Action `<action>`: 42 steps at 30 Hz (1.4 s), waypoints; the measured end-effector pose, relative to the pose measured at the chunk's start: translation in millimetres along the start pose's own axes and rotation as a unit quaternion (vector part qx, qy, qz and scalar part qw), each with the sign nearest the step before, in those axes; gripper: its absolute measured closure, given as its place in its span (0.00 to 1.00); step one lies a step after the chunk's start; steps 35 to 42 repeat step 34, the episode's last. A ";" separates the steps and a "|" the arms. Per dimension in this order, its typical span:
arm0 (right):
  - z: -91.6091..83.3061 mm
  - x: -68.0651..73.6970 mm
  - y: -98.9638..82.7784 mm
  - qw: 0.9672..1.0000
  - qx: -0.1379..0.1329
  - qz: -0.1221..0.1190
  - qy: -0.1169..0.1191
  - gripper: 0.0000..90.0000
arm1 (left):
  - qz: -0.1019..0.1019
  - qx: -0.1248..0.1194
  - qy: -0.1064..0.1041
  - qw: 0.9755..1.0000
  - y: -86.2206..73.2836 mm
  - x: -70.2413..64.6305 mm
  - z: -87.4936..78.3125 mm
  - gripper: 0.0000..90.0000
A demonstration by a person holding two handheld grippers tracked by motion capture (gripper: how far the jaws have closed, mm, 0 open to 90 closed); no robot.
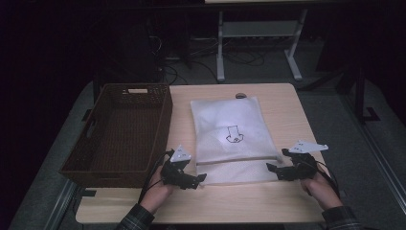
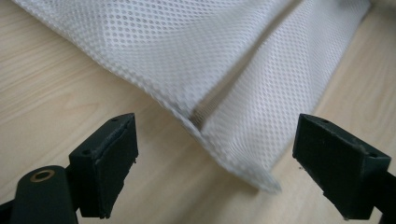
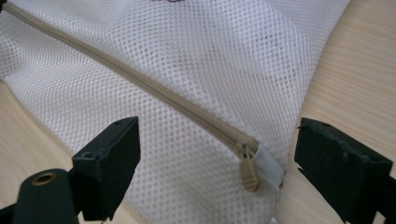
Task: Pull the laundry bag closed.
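While both claws, left claw [image 1: 201, 178] and right claw [image 1: 272, 167], gape empty at its lower corners, the mesh bag [image 1: 233, 136] lies zipped flat mid-frame; the basket [image 1: 160, 120] at left awaits.

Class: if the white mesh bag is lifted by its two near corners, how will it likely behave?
The mesh bag lies flat and thin, so it probably sags limply. It looks light, being open netting. Its zip pull would likely dangle.

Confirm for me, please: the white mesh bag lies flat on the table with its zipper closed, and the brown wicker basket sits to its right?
Not quite: the basket sits to the left of the mesh bag, as the high view shows. The rest holds: the bag lies flat on the table with its zipper closed.
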State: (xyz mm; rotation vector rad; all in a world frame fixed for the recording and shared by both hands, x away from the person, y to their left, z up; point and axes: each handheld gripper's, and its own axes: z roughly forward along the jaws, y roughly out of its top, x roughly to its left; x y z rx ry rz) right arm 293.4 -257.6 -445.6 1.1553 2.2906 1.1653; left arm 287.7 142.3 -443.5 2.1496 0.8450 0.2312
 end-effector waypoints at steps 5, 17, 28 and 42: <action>-7.5 2.6 -7.4 1.000 0.000 -0.001 0.000 0.15 | 0.002 -0.002 -0.006 1.000 -7.9 -6.0 -7.0 0.15; -24.9 9.1 -29.7 1.000 0.012 -0.002 -0.005 0.15 | 0.017 0.010 -0.010 1.000 -27.0 -14.9 -15.7 0.15; -34.6 15.5 -46.0 0.999 0.031 -0.004 -0.010 0.15 | 0.034 0.023 -0.004 0.999 -40.0 -19.4 -21.7 0.15; -34.7 14.5 -46.3 0.999 0.031 -0.007 -0.009 0.15 | 0.036 0.022 -0.007 0.999 -39.1 -19.8 -20.3 0.15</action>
